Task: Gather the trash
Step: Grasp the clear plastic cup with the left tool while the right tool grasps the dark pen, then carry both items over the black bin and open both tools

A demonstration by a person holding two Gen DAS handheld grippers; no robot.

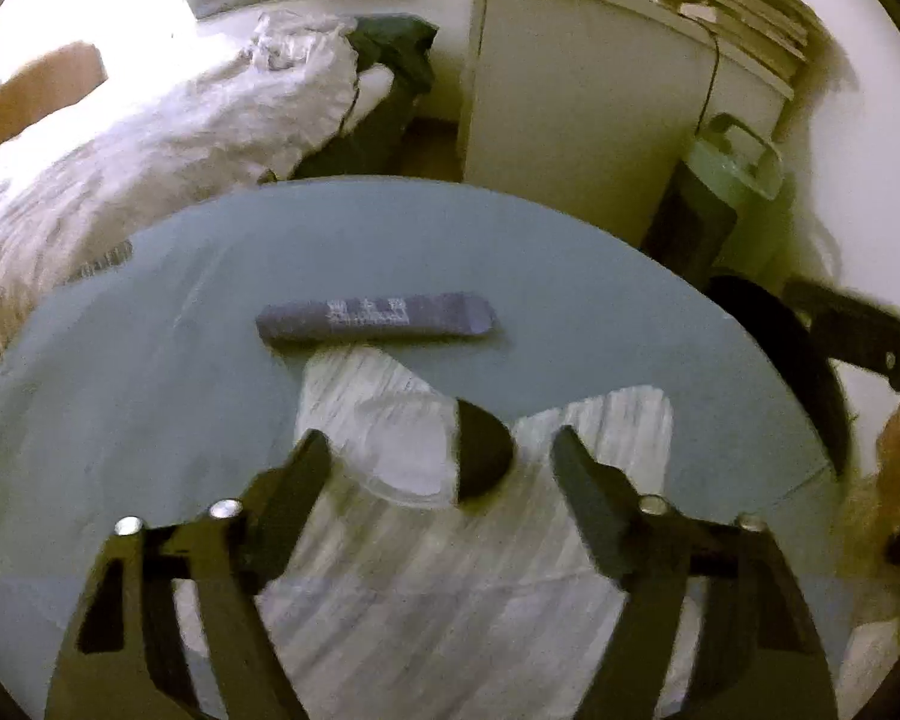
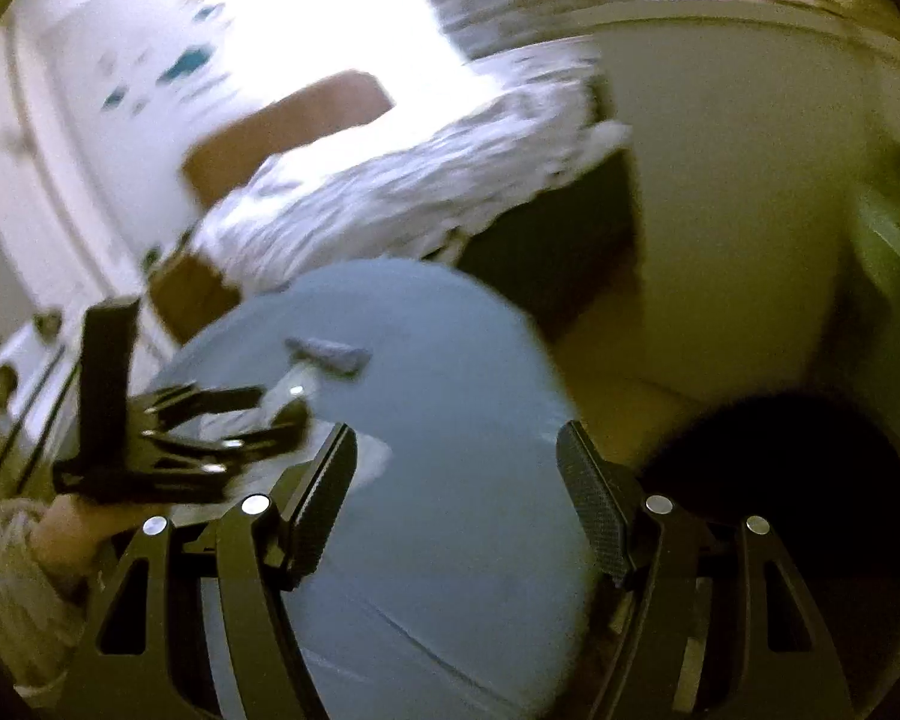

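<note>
A clear plastic cup (image 1: 390, 444) with a dark lid end lies on its side on white paper (image 1: 426, 576) on the round blue table (image 1: 150, 360). My left gripper (image 1: 441, 450) is open, its fingertips on either side of the cup, not gripping it. It also shows in the right wrist view (image 2: 282, 402), reaching over the paper near the cup. A grey-purple remote (image 1: 378, 317) lies beyond the cup and shows in the right wrist view too (image 2: 330, 355). My right gripper (image 2: 456, 450) is open and empty above the table's near right edge.
A bed with rumpled white bedding (image 1: 150, 138) stands behind the table. A white cabinet (image 1: 582, 120) and a green bin (image 1: 744, 180) stand at the back right. A black round chair or stool (image 2: 798, 480) sits right of the table. A brown box (image 2: 282, 126) lies on the bed.
</note>
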